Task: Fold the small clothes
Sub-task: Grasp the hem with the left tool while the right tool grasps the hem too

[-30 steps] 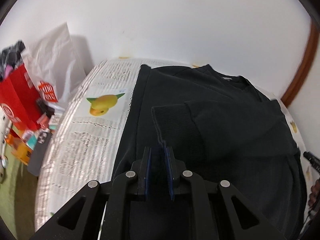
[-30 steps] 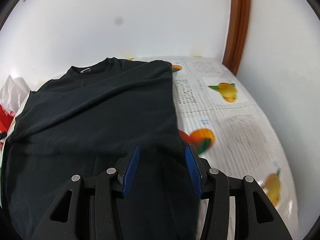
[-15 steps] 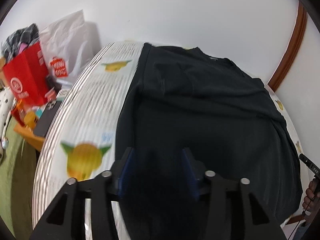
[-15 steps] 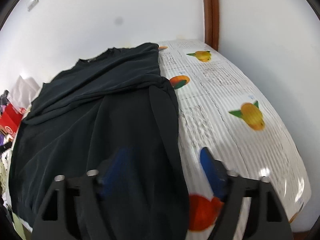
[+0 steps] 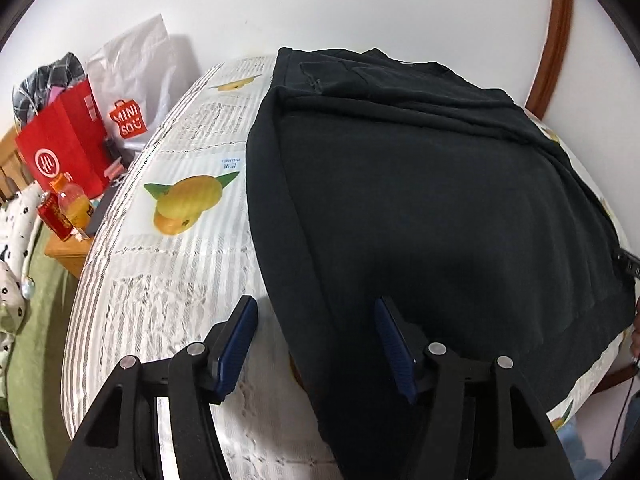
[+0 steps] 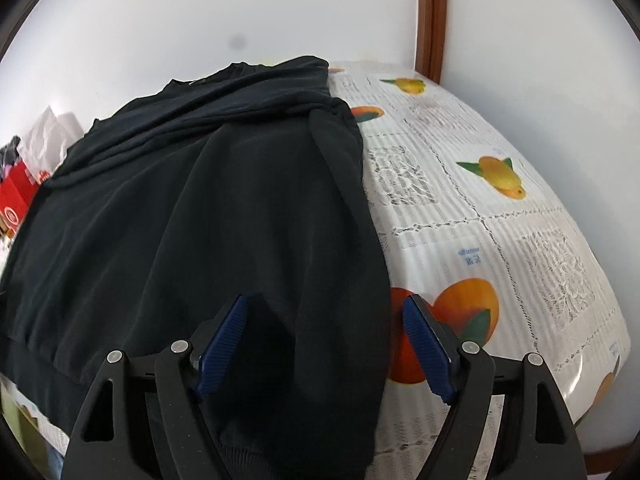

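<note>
left wrist: black shirt (image 5: 440, 200) flat on tablecloth (image 5: 172, 280).

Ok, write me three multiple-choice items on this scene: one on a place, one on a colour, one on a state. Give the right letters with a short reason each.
1. Where does the red shopping bag stand?
A. Off the table's left side, in the left wrist view
B. On top of the garment
C. Against the wooden door frame

2. What colour is the garment on the tablecloth?
A. White
B. Black
C. Yellow

3. How do the pads of the left hand-held gripper stand?
A. Pressed on the red bag
B. Apart, over the garment's near left edge
C. Clamped on a bottle

Answers:
1 A: the bag sits beyond the table's left edge, beside a white plastic bag.
2 B: the cloth is black all over.
3 B: clear space shows between both blue pads, and the jaws are opening.
</note>
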The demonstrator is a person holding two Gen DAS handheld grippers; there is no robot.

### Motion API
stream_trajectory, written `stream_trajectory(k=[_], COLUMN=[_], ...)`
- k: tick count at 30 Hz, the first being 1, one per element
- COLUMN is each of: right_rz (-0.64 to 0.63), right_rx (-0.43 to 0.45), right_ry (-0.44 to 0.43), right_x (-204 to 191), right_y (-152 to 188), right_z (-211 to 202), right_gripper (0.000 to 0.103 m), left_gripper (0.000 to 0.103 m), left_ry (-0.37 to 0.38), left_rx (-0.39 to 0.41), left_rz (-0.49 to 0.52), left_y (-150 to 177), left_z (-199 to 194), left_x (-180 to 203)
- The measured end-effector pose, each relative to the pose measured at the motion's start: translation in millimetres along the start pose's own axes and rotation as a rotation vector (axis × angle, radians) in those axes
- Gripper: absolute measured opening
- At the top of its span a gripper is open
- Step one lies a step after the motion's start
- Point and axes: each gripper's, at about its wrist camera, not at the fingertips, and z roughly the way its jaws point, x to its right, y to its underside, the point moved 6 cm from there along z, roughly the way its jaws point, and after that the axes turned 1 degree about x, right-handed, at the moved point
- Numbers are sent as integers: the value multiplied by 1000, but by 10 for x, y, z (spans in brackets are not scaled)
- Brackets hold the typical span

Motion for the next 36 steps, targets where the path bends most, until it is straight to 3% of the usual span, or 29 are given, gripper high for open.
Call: stream_trajectory(k=[3, 5, 7, 9, 10, 11, 12, 16, 21, 23, 28, 36], right_rz=[-8, -20, -17, -31, -38, -42, -42, 23, 87, 81, 49, 66], right_rx=[12, 24, 26, 26, 28, 32, 37, 79, 173, 217, 321, 329], right_ry=[-17, -13, -31, -43, -44, -36, -27, -70, -192, -212, -261, -257], right_x=[-90, -145, -207, -274, -289, -294, -284, -108, 78, 97, 85, 23], right_y=[-10, -27, -38, -36, -39, -41, -46, -103, -211, -264, -487, -1096], right_z=[9, 24, 22, 4, -8, -22, -37, -210, -634, -823, -1142, -969], right_gripper=[68, 59, 40, 23, 13, 12, 11, 9, 9, 8, 8, 9], left_gripper=[59, 59, 58, 46, 31, 14, 8, 7, 7, 7, 7, 7], left_ry=[-27, -27, -39, -47, -36, -35, -49, -39, 101, 124, 132, 89], left_rx=[17, 25, 35, 44, 44, 42, 40, 82, 195, 230, 304, 365], left_rz=[8, -6, -26, -29, -28, -25, -15, 9, -43, -57, -65, -35], left_y=[31, 26, 12, 0, -7, -5, -9, -48, -151, -201, -404, -1042], left_z=[-20, -10, 2, 7, -1, -8, -19, -178, -645, -798, -1030, -916], left_x=[31, 35, 26, 45, 71, 91, 104, 96, -22, -58, -129, -87])
